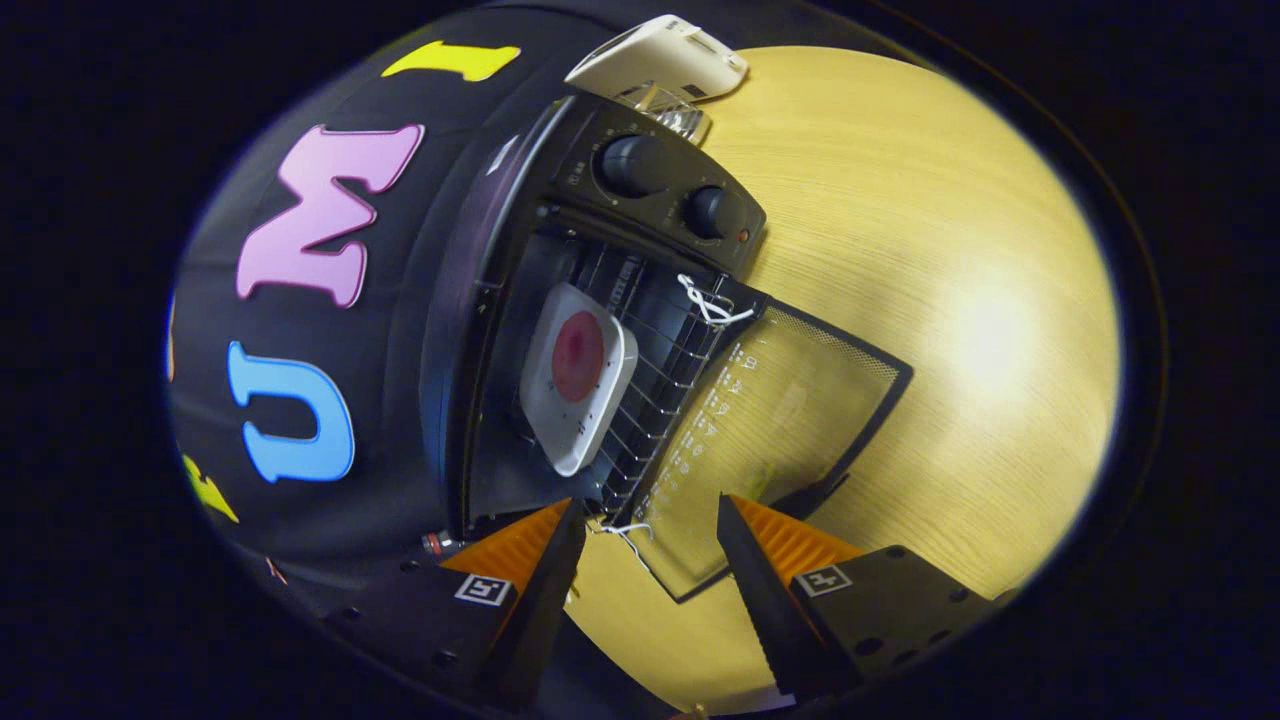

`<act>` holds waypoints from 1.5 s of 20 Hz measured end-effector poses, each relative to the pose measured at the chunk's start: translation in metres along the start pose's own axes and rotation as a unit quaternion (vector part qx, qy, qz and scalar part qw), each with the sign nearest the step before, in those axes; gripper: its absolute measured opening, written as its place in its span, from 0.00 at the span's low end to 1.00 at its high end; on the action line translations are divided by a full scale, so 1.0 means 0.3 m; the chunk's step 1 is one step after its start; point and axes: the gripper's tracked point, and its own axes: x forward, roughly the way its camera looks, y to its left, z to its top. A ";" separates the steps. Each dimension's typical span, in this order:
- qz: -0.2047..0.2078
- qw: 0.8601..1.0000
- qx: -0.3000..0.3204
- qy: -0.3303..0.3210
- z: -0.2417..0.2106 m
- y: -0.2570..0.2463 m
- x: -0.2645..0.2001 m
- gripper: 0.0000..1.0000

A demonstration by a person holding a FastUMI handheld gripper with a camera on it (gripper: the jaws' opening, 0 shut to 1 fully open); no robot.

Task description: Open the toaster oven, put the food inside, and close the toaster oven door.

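Observation:
The view is rolled strongly to one side. A black toaster oven (660, 190) with two knobs stands on the wooden table, its glass door (770, 420) swung fully down and flat. Inside, on the wire rack (660, 390), rests a white square plate (578, 375) carrying a round red piece of food (577, 356). My gripper (650, 505) is open with nothing between its fingers. Its fingertips hover over the door's free edge, just in front of the oven's mouth. White string (712, 305) is tied at the door's hinge corners.
A white box-like device (660, 55) and a clear glass object (672, 108) sit behind the oven. The light wooden table (950, 300) stretches wide beside the oven, with a bright glare spot on it.

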 end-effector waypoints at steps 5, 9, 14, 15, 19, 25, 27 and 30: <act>-0.060 0.973 -0.224 -0.001 -0.023 -0.148 -0.090 0.99; -0.098 0.921 -0.375 0.021 -0.109 -0.242 -0.065 0.99; -0.137 0.868 -0.473 0.059 -0.196 -0.369 0.043 1.00; -0.142 0.863 -0.482 0.057 -0.198 -0.373 0.062 1.00; -0.171 0.854 -0.490 0.025 -0.148 -0.372 0.126 1.00; -0.180 0.854 -0.488 0.018 -0.130 -0.373 0.170 0.99; -0.170 0.856 -0.488 0.014 -0.131 -0.360 0.150 1.00; -0.147 0.858 -0.493 -0.002 -0.131 -0.325 0.110 0.99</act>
